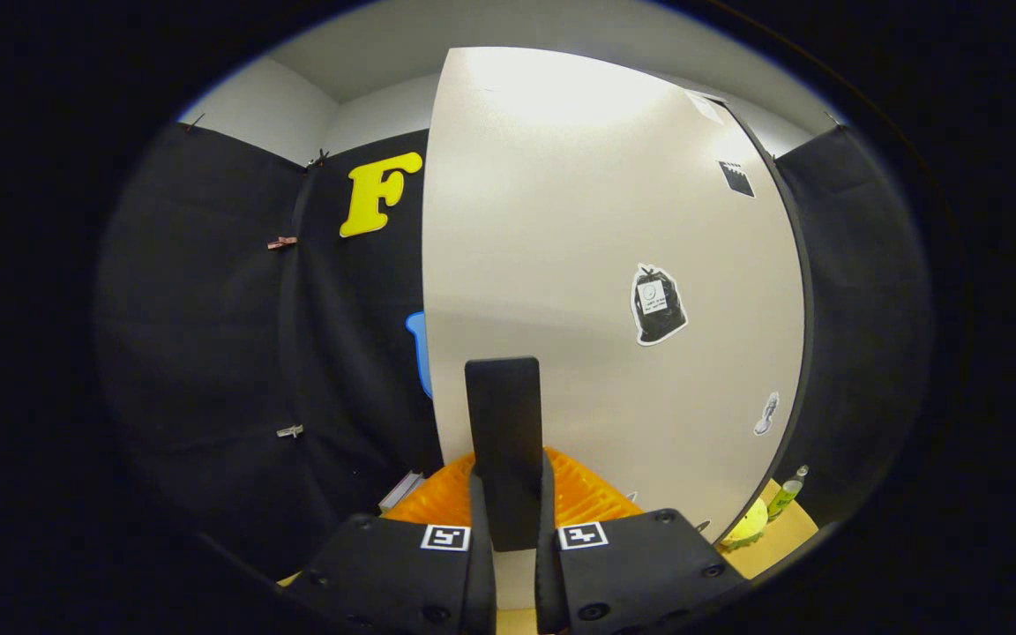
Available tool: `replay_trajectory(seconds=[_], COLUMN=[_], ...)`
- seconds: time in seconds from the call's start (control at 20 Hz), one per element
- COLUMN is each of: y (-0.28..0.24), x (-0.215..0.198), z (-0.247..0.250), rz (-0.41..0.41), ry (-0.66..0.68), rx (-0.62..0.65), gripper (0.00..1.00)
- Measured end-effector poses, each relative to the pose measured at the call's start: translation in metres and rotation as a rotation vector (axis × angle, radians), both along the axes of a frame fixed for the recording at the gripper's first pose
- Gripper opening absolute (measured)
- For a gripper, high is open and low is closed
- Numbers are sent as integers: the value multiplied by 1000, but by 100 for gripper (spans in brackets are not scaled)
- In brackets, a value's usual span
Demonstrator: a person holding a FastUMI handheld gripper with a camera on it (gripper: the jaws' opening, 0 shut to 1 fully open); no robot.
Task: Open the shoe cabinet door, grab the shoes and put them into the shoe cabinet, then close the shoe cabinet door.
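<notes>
Black cloth walls flank a pale cabinet door (578, 265) dead ahead at twelve o'clock. Tool (504, 529) is clamped narrow on the door's dark handle (503, 432), an orange rack (583, 494) just beyond the fingers.

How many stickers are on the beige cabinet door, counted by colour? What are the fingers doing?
Black stickers: 2
Pale stickers: 2
Total: 4
Gripper: fingers closed on the flat black upright door handle.
</notes>
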State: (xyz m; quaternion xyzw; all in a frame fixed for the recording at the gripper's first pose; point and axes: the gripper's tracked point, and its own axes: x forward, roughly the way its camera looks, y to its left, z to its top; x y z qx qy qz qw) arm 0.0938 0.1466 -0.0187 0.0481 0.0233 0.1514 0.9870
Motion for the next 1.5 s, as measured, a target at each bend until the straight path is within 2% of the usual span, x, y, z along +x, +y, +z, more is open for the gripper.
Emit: replay_trajectory(seconds=[0.35,0.7,0.9,1.5], y=[-41,-92,-119,-200], x=[-45,-78,-90,-107], z=[4,6,6,-5], rz=[38,20,-13,-162], ry=[2,2,7,61], rx=[15,15,-20,-13], gripper=[21,21,21,19])
